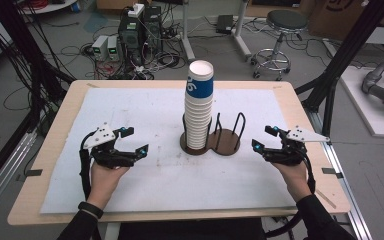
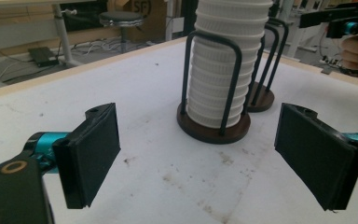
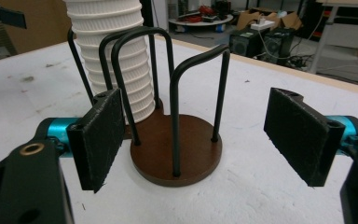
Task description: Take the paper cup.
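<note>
Cups (image 1: 199, 107) stand nested in a tall white stack, the top one banded blue, inside the left ring of a brown double holder (image 1: 228, 145) with black wire loops, at the middle of the white mat (image 1: 130, 105) on the table (image 1: 70, 100). We see the holder's right ring bare.

Our left gripper (image 1: 136, 141) sits to the left of the stack, well apart from it, its jaws spread wide with nothing between them and touching nothing; in the left gripper view (image 2: 196, 154) the stack rises straight ahead between the two black pads (image 2: 93, 149). Our right gripper (image 1: 263, 137) sits near the holder's right side, jaws likewise apart and holding nothing; in the right gripper view (image 3: 193, 140) the bare ring lies just ahead between the pads (image 3: 105, 135).

Both gripper views cut off the top of the stack, and the blue cup's print is only partly readable from above.
</note>
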The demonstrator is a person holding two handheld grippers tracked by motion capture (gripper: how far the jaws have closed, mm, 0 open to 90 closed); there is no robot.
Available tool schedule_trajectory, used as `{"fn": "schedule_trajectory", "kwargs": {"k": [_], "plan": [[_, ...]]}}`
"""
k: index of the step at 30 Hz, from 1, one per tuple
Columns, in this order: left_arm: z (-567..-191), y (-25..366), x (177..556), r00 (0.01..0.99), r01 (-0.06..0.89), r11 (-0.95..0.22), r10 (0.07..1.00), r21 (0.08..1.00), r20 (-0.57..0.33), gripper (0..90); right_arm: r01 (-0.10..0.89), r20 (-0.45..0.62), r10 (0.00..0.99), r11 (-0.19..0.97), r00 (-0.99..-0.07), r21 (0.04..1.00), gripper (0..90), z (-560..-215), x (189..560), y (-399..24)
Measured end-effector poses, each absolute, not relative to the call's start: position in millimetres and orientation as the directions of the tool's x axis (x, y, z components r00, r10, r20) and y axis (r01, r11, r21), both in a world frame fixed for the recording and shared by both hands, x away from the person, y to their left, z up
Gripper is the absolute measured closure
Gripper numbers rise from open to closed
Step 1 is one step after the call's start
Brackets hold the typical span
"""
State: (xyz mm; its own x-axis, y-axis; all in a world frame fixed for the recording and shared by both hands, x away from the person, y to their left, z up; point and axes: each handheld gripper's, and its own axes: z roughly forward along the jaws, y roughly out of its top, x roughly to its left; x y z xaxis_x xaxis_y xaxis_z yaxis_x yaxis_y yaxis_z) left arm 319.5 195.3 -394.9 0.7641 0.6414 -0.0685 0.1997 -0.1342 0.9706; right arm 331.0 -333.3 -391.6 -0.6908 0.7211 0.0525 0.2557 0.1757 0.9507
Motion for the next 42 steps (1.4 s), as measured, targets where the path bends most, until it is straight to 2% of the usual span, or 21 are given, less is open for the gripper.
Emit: {"fn": "schedule_trajectory", "kwargs": {"k": [15, 18, 27, 42], "plan": [[-390.9, 187.8, 318.7, 0.805, 0.167, -0.126, 0.590, 0.978, -0.061, 12.3, 0.213, 0.040, 0.646, 0.191, -0.762, 0.958, 19.5, -380.3, 330.1, -320.1], [-391.3, 188.5, 318.2, 0.804, 0.169, -0.127, 0.591, 0.977, -0.062, 12.3, 0.221, 0.064, 0.628, 0.174, -0.776, 0.960, 19.4, -373.7, 332.9, -314.1], [-389.5, 190.9, 316.0, 0.815, 0.168, -0.113, 0.574, 0.979, -0.074, 12.3, 0.179, 0.030, 0.594, 0.193, -0.804, 0.965, 17.7, -351.6, 350.2, -281.5], [-389.9, 187.9, 315.5, 0.831, 0.181, -0.111, 0.549, 0.977, -0.091, 12.3, 0.172, 0.021, 0.552, 0.223, -0.833, 0.959, 17.7, -329.4, 381.5, -233.4]]}}
